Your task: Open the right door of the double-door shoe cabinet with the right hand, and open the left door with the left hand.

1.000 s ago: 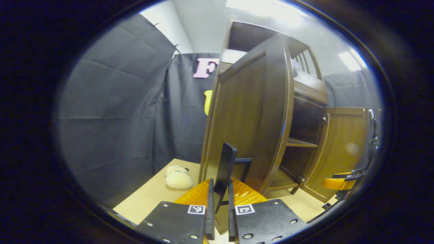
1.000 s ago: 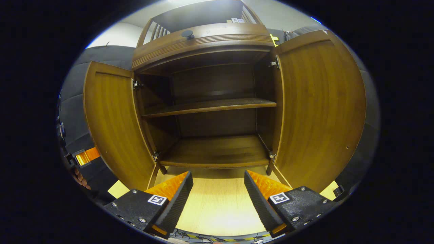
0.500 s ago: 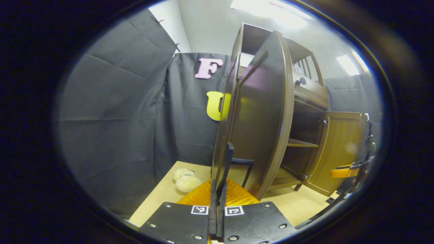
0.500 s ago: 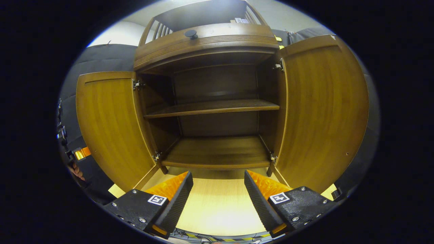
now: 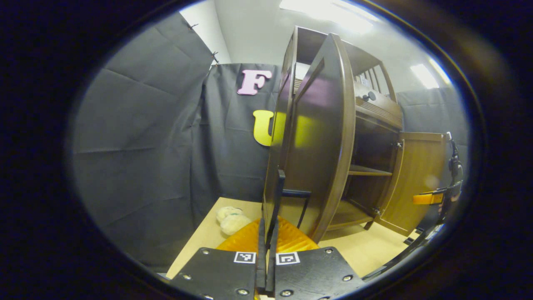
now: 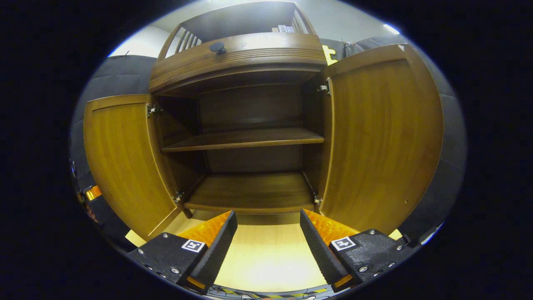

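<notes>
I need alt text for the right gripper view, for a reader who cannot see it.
A wooden shoe cabinet stands with both doors swung wide: left door, right door. Inside are a bare shelf and floor board. The right gripper hangs open in front, holding nothing.

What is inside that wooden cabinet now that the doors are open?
Inside the cabinet there is one middle shelf and a bottom board, both bare. The rear corners are too dark to judge.
</notes>
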### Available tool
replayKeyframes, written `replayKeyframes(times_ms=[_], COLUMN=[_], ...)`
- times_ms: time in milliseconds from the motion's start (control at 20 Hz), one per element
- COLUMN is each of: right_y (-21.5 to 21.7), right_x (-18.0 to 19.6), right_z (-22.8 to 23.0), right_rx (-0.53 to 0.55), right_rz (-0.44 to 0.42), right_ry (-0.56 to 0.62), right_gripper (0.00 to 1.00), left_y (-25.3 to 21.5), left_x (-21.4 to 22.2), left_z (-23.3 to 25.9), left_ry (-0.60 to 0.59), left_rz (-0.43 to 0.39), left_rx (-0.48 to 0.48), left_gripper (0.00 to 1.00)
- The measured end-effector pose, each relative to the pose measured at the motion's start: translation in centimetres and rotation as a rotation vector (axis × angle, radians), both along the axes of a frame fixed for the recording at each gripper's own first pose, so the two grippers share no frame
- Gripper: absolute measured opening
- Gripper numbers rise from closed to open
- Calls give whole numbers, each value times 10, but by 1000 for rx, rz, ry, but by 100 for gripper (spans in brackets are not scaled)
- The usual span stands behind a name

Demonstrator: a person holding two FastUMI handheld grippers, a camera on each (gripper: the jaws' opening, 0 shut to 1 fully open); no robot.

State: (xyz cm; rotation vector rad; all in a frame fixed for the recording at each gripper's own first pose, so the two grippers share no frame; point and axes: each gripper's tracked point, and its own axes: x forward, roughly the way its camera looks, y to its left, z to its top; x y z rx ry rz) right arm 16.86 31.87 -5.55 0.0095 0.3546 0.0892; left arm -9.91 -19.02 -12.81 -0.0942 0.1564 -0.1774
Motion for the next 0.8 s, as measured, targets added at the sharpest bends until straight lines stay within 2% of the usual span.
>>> replayKeyframes(times_ms=[50, 150, 200, 250, 300, 400, 550, 650, 800], right_y=[-7, -18, -22, -24, -28, -37, -34, -34, -40], right_x=[1, 5, 6, 4, 4, 0, -5, -9, -9], right_z=[2, 5, 6, 5, 6, 5, 6, 11, 21], right_rx=[-6, -8, 0, 9, 16, 30, 36, 26, -9], right_rz=[-10, -25, -30, -36, -53, -87, -45, 20, 94], right_ry=[-10, -22, -23, -24, -30, -37, -39, -53, -67], right_gripper=[92, 94, 92, 94, 92, 94, 92, 92, 92], left_y=[3, 10, 15, 16, 19, 21, 10, -13, -61], left_x=[0, -7, -13, -17, -23, -30, -52, -70, -83], left_z=[-3, -7, -7, -8, -8, -8, 9, 34, 83], left_ry=[15, 50, 68, 80, 89, 83, 39, -22, -117], left_rz=[23, 85, 137, 187, 236, 292, 385, 408, 388], left_rx=[3, -11, -21, -21, -14, -8, 74, 124, 160], left_gripper=[4, 5, 5, 5, 20, 52, 100, 100, 100])
